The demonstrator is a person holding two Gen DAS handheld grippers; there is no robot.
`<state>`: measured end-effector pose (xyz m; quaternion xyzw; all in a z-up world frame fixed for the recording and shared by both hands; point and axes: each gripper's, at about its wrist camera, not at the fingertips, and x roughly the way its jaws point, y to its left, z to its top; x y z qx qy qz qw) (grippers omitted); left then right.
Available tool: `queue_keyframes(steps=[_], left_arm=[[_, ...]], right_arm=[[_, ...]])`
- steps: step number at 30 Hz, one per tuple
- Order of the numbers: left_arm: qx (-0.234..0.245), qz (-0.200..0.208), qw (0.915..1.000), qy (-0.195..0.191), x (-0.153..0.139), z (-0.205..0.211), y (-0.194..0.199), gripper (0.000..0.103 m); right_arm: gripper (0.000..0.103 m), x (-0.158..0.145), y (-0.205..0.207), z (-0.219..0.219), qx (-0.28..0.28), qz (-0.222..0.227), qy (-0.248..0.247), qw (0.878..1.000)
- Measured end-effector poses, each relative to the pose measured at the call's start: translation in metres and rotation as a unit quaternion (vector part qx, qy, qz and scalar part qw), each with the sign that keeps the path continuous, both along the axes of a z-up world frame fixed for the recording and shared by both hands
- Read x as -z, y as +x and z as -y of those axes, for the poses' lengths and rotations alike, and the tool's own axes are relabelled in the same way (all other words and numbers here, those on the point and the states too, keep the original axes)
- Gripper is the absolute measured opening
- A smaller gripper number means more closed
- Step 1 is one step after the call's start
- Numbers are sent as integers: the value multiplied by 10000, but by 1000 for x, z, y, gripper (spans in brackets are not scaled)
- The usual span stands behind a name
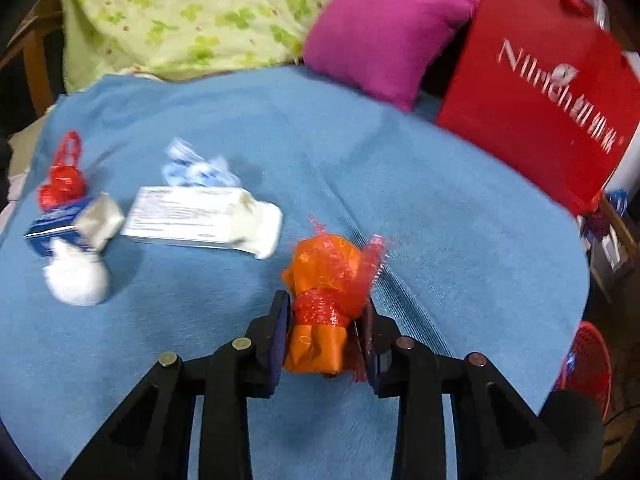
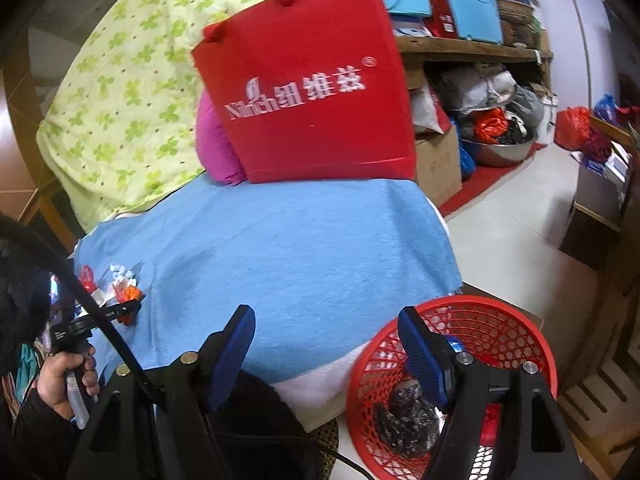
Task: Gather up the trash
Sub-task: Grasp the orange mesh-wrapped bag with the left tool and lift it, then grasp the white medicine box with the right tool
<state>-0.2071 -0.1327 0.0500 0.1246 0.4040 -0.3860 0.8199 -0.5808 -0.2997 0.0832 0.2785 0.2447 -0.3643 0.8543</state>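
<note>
Blue blanket (image 1: 280, 128) is spread beneath; the left claw (image 1: 325, 332) is clamped on an orange wrapper bundle (image 1: 320, 280). White trash (image 1: 200, 216) is seen at ten o'clock. The right claw (image 2: 328, 344) is held apart above a red basket (image 2: 500, 320).

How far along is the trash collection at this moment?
Done: the red basket already holds a dark crumpled wad. In hand: the left gripper is shut on the orange wrapper; the right gripper is open and empty. Left on the blue blanket: white packet, blue box, white ball, red scrap, blue-white wrapper.
</note>
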Motion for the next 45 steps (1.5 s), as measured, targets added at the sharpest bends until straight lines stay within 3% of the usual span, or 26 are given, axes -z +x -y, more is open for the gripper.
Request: queue_keyframes(steps=[4, 9, 13, 17, 25, 32, 35, 40, 43, 45], left_arm=[[-566, 303, 9973, -352, -25, -50, 8, 34], [-1536, 484, 9859, -452, -29, -109, 38, 34], [-2384, 496, 9684, -543, -21, -154, 62, 34], [-3103, 213, 9478, -706, -7, -187, 83, 34], [-3117, 117, 9469, -775, -4, -185, 95, 35], [-3173, 82, 9443, -866, -5, -190, 96, 35], [-3190, 18, 9436, -890, -3, -191, 100, 35], [-3220, -16, 9422, -926, -2, -191, 104, 35], [-3255, -17, 9410, -925, -2, -192, 104, 35], [-3288, -24, 9398, -932, -2, -193, 104, 35]], right_arm=[[77, -8, 22, -11, -291, -55, -102, 9995], [77, -17, 69, -27, -860, -123, -231, 9959], [77, -23, 122, -43, -1544, -235, -376, 9870], [77, -25, 188, -64, -2310, -461, -532, 9704], [77, -2, 331, -93, -3490, -969, -561, 9304], [77, 16, 416, -113, -4087, -1242, -794, 9007], [77, 23, 442, -118, -4239, -1316, -928, 8913], [77, 37, 464, -112, -4249, -1377, -858, 8906], [77, 46, 461, -112, -4433, -1290, -142, 8869], [77, 45, 450, -120, -4731, -1141, 293, 8731]])
